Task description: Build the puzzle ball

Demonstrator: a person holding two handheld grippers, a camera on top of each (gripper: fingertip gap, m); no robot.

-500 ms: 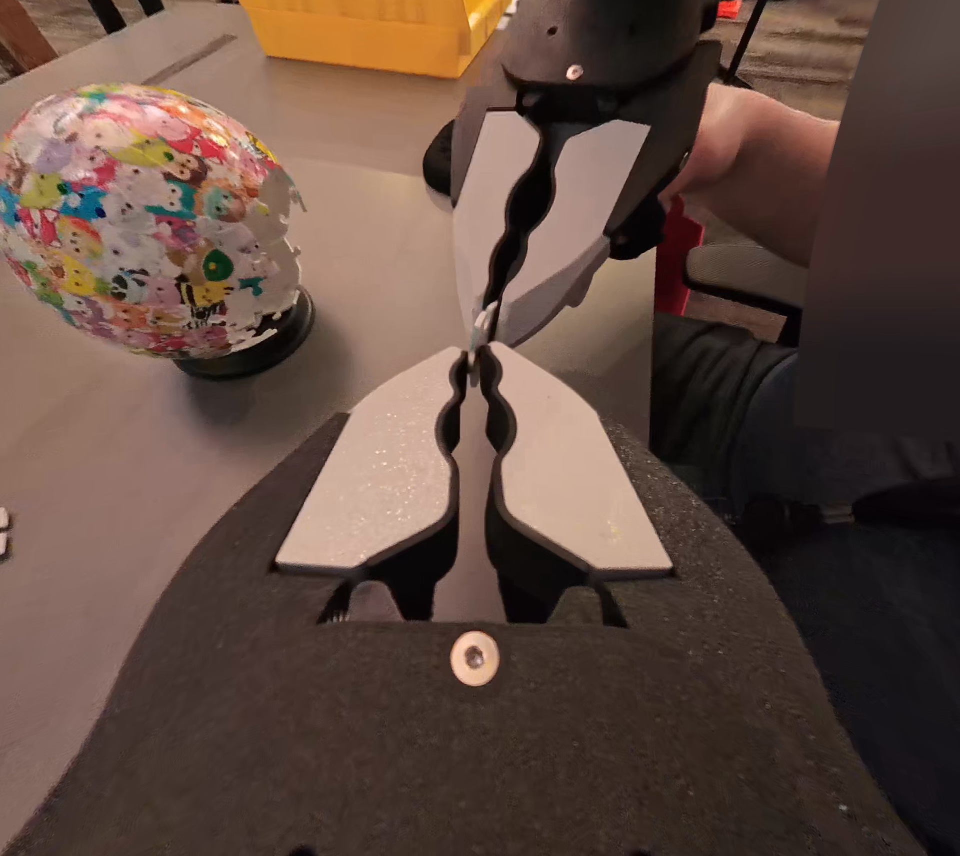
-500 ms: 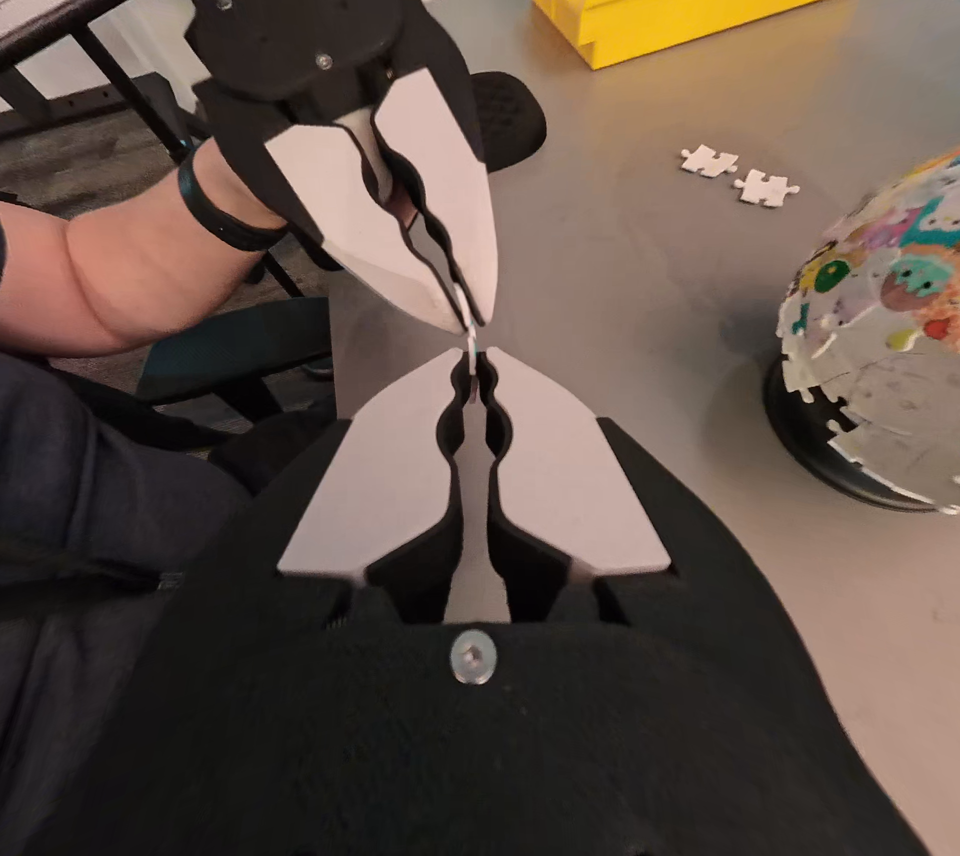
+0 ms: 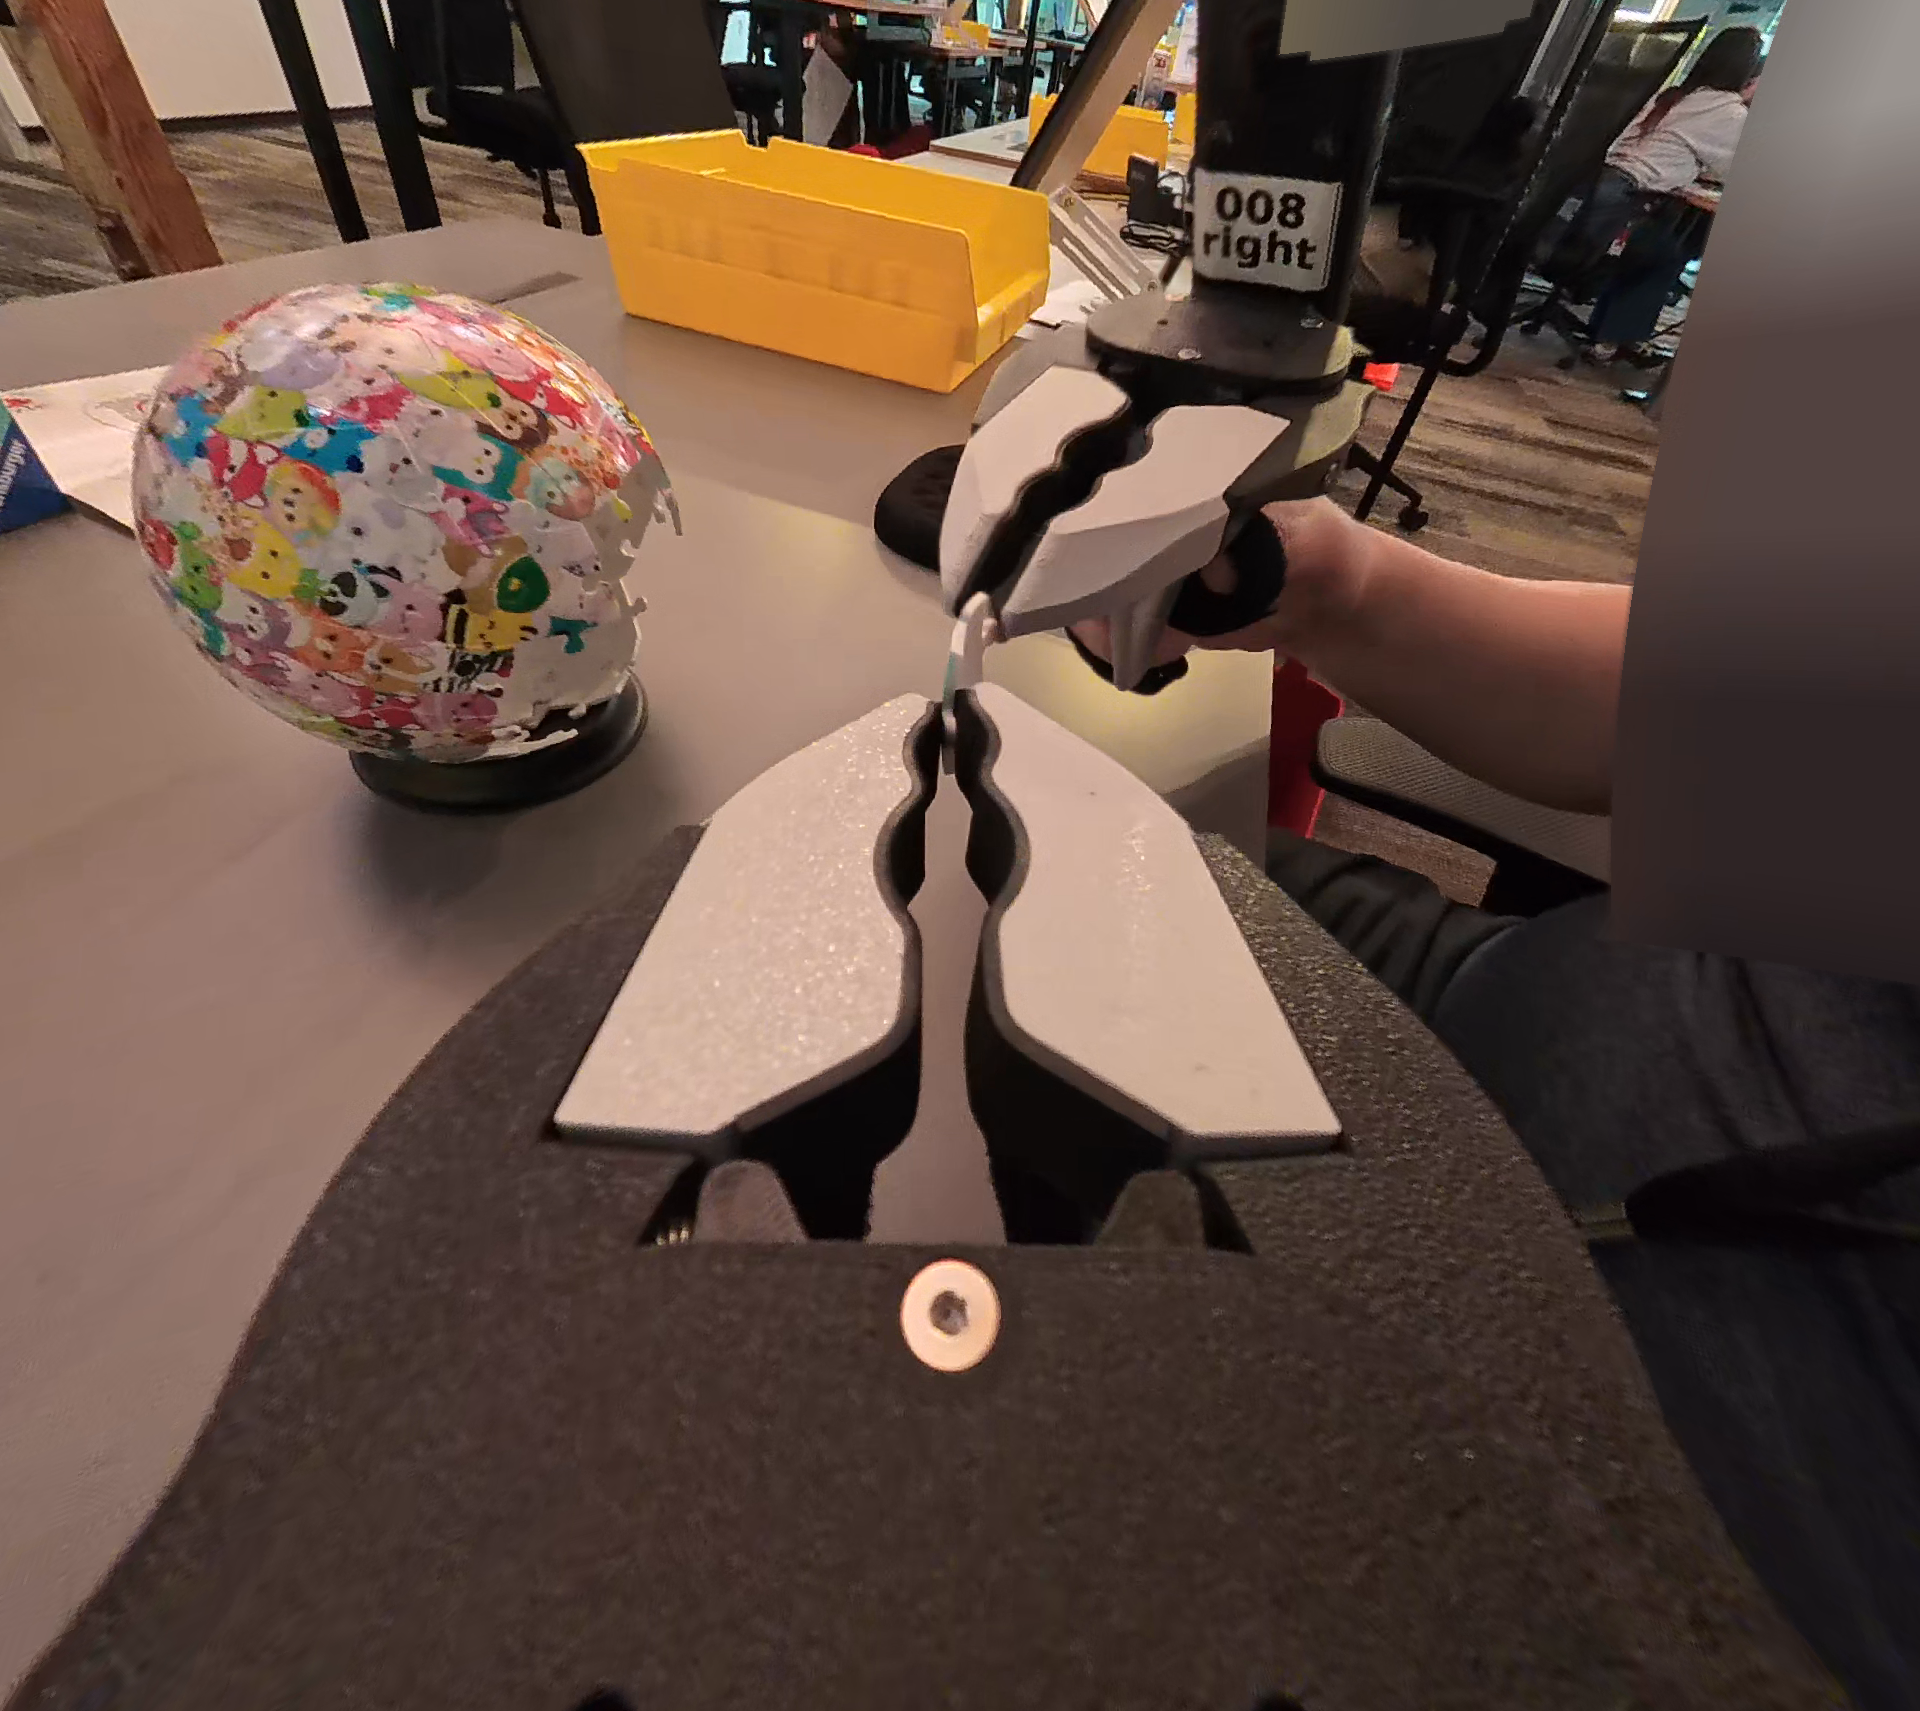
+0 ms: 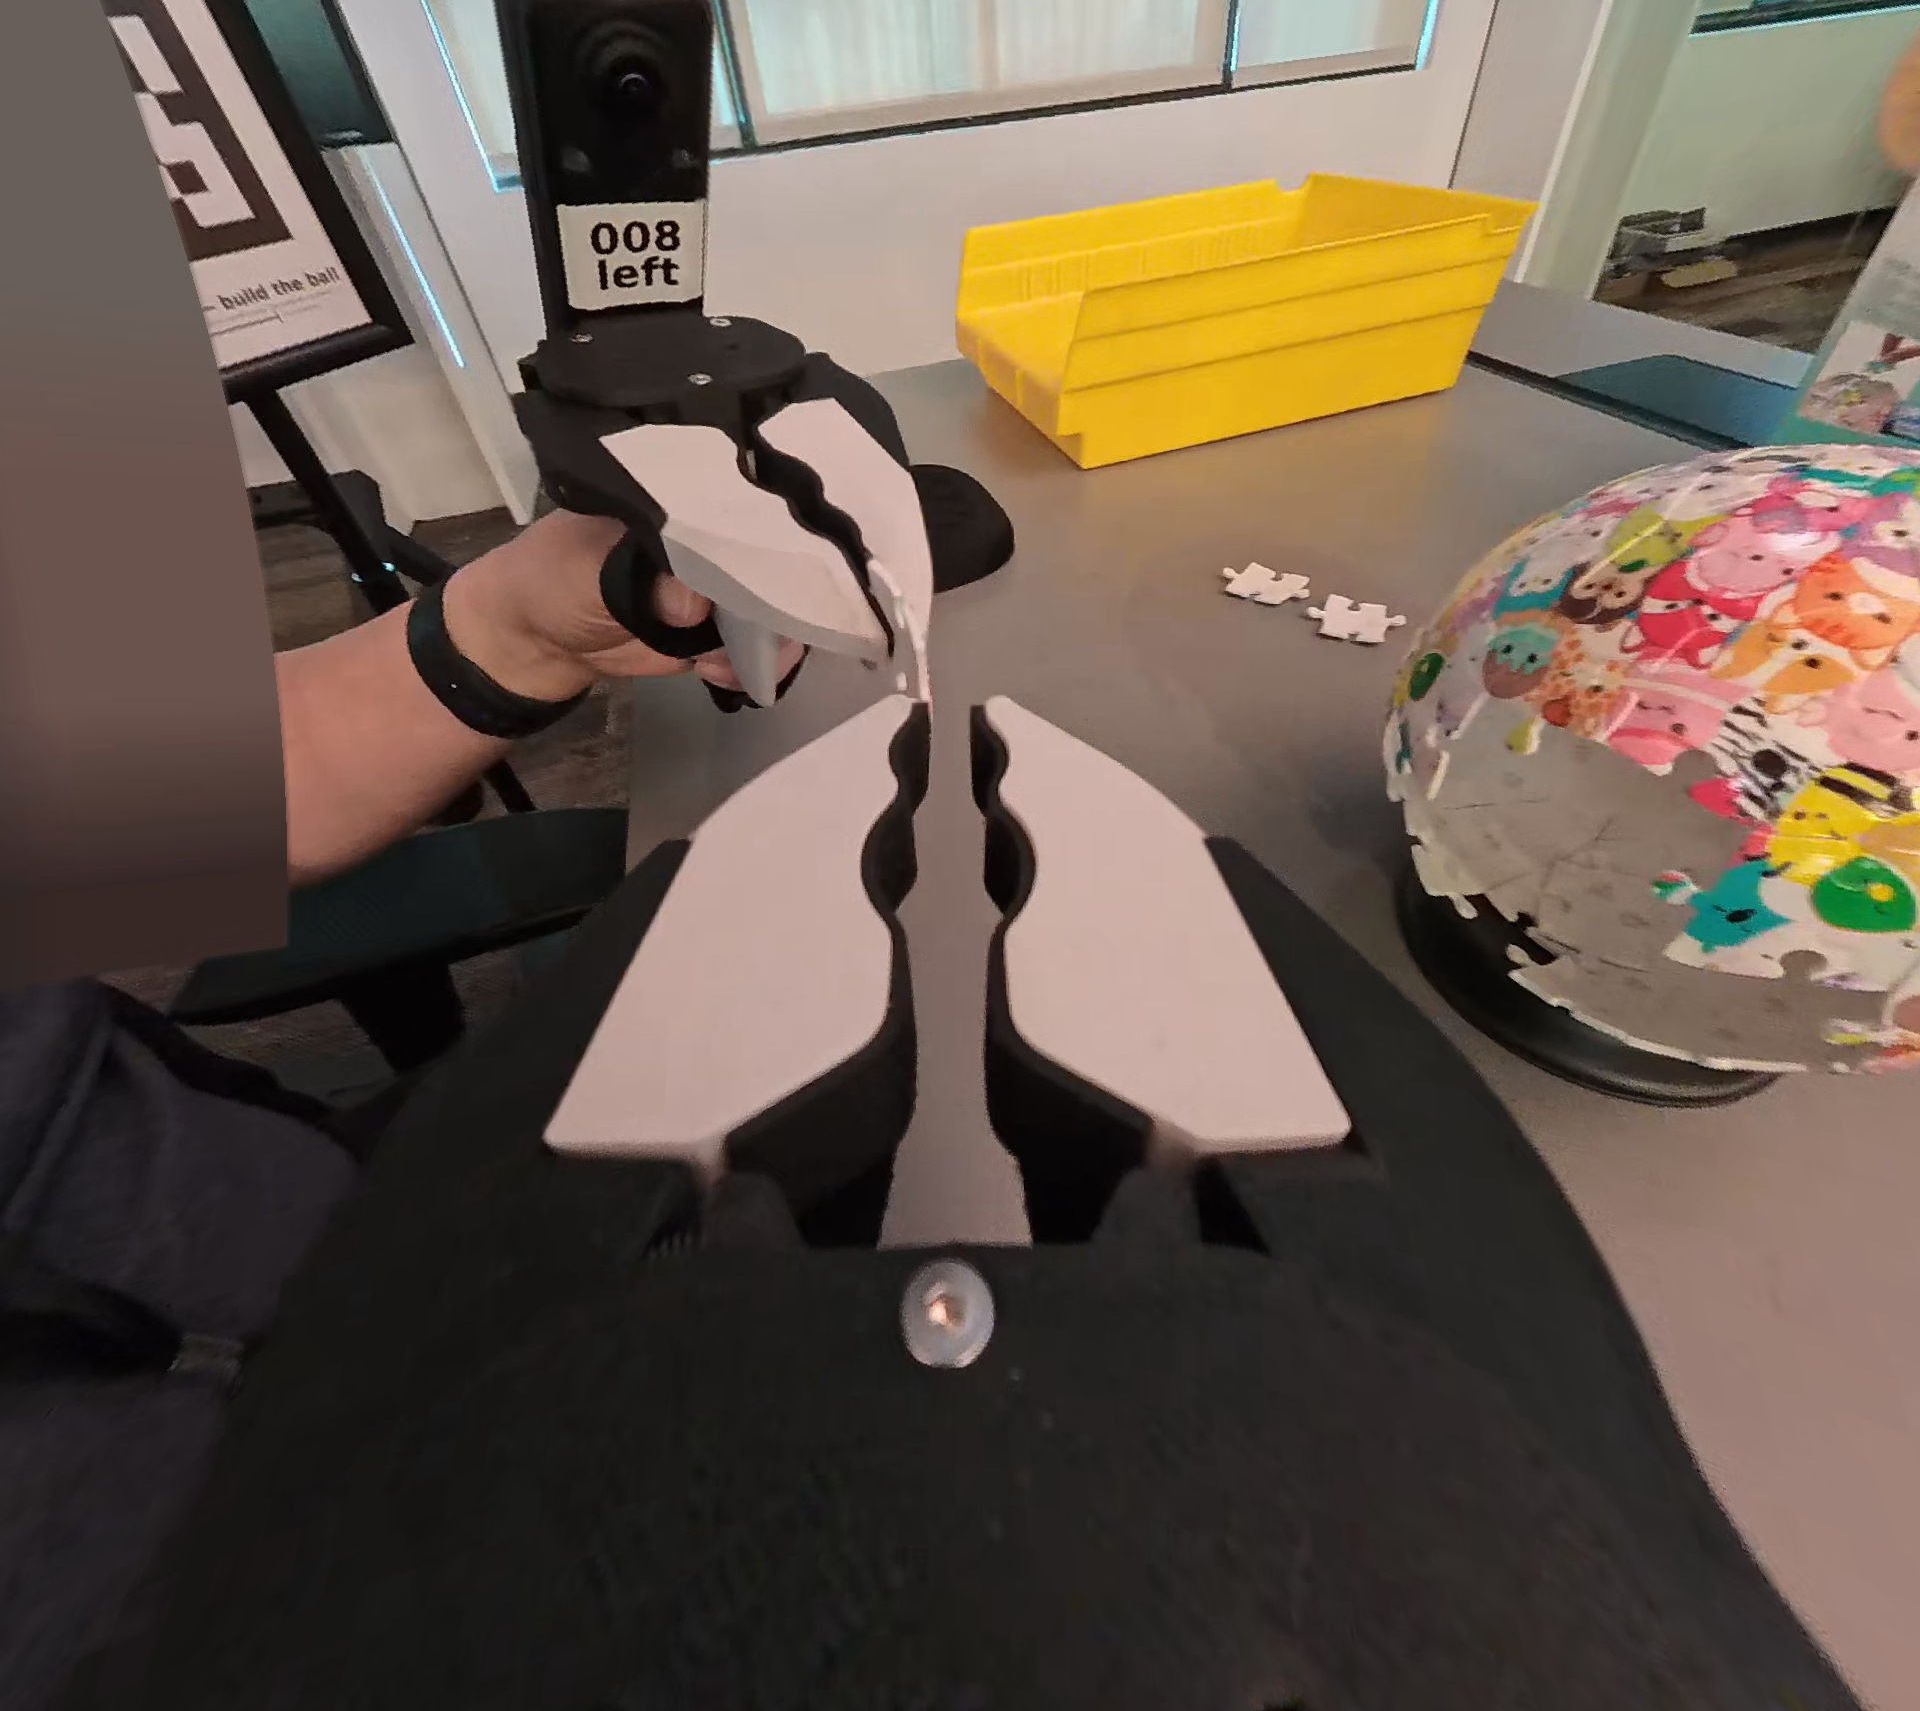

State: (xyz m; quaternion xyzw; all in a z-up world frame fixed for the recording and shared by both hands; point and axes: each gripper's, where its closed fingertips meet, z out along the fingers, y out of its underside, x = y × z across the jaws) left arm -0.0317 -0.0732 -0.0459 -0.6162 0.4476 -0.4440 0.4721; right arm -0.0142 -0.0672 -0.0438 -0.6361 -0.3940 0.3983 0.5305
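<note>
**One piece, passing between two grippers**

One grey table (image 3: 208, 934) carries everything, and the puzzle ball (image 3: 384, 518) sits on it to my left on a black stand (image 3: 499, 768). Its open, unfinished patch faces my grippers. My left gripper (image 3: 948, 711) is pinched almost closed on the edge of a puzzle piece (image 3: 961, 653), held in the air above the table edge. My right gripper (image 4: 940, 705) has its fingers a narrow gap apart at the piece's other end, gripping nothing.

I judge this a handover. To do it well, I should keep the left pinch firm, draw the right straight back without brushing the piece, then turn the piece's printed face outward before approaching the gap.

Counted, I see one table, one ball, one yellow bin (image 3: 821, 259), two grippers, one held piece and two loose pieces (image 4: 1264, 583) lying together near the ball.
</note>
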